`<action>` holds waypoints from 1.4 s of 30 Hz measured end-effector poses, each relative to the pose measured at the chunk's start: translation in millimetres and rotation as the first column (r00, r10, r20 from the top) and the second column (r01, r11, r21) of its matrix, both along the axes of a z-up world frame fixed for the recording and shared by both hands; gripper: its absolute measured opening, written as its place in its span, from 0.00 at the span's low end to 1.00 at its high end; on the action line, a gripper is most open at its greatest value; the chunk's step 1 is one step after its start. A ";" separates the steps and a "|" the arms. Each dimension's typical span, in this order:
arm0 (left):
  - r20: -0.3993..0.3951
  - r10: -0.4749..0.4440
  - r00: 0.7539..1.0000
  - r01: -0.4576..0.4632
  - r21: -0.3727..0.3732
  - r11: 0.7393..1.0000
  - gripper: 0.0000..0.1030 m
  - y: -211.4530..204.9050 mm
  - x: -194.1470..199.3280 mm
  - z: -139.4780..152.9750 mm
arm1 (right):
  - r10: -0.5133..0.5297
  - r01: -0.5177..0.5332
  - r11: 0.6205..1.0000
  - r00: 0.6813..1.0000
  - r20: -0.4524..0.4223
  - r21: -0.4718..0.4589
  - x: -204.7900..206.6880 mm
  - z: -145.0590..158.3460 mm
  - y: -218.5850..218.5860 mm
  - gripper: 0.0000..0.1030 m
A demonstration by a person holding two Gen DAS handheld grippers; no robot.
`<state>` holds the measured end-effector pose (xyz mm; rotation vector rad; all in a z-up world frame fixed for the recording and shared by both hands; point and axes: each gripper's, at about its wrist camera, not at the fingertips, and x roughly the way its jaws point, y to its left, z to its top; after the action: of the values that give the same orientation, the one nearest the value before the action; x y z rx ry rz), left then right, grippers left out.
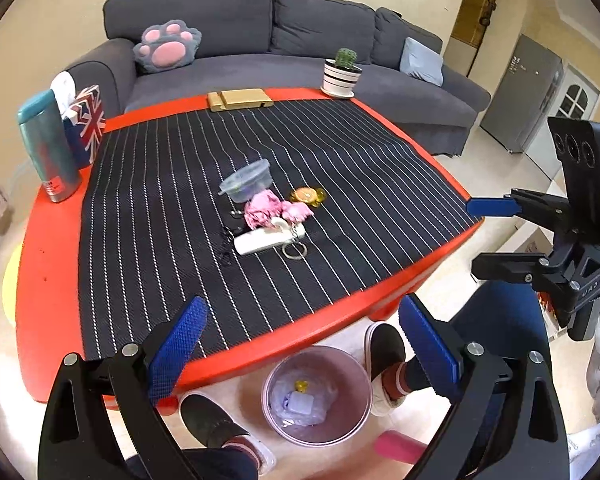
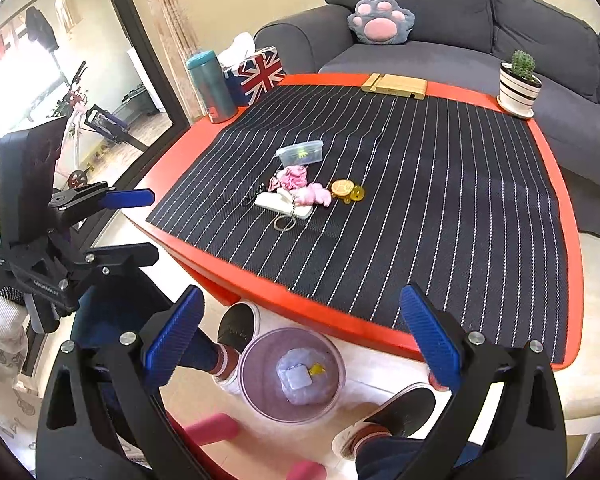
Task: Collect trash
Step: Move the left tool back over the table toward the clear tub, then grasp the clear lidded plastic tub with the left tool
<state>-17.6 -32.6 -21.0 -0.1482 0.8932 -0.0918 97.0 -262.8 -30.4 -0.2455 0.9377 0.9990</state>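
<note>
Left wrist view: left gripper [image 1: 300, 344] jaws wide, empty | right gripper [image 2: 300, 340] jaws wide, empty | pink wrapper [image 1: 262, 209] mid-tabletop [image 1: 52, 240] beside plastic tub [image 1: 246, 181] | bin [image 1: 316, 396] on floor below near tabletop edge

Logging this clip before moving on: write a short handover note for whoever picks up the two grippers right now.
Left gripper: open, empty, above the table's near edge.
Right gripper: open, empty, also near that edge.
Bin on the floor between the person's shoes; it already holds a yellow scrap and a pale wrapper.
Still on the striped mat: pink crumpled paper, clear lidded tub, white item with a ring, yellow toy turtle.
Left: pick out the trash from the pile and drop it in the bin.
</note>
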 end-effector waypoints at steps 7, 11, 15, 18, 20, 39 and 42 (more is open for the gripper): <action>-0.010 0.015 1.000 -0.015 -0.008 1.000 0.90 17.0 24.5 4.4 | 0.002 -0.002 1.000 1.000 0.009 -0.009 15.0 2.3 10.1 0.94; -0.019 0.007 1.000 -0.008 -0.028 1.000 0.90 24.2 42.3 4.6 | -0.002 0.002 1.000 1.000 0.012 -0.010 24.4 3.4 15.5 0.94; -0.040 0.007 0.999 -0.008 -0.034 0.999 0.90 29.4 61.3 1.4 | -0.006 0.007 1.000 1.000 0.011 -0.017 34.1 1.6 21.4 0.94; -0.065 0.007 0.998 -0.010 -0.047 0.999 0.90 34.7 78.1 -1.5 | -0.008 0.008 1.000 1.000 0.005 -0.019 38.2 -1.2 24.5 0.94; -0.078 0.007 0.997 -0.011 -0.060 0.998 0.90 39.1 89.6 -4.3 | -0.008 0.008 1.000 1.000 -0.003 -0.022 41.3 -4.4 26.5 0.94; -0.274 0.037 0.961 -0.077 -0.139 0.987 0.90 62.8 191.1 -39.3 | -0.036 0.035 0.999 0.999 -0.018 -0.042 50.5 -10.8 21.8 0.94; -0.317 0.047 0.947 -0.103 -0.163 0.981 0.90 66.7 200.6 -51.8 | -0.040 0.039 0.998 0.999 -0.019 -0.044 50.6 -10.8 19.9 0.94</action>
<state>182.9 34.1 -72.8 -0.3713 1.1945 -0.0780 147.6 -242.9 -41.2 -0.2532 0.9797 0.9464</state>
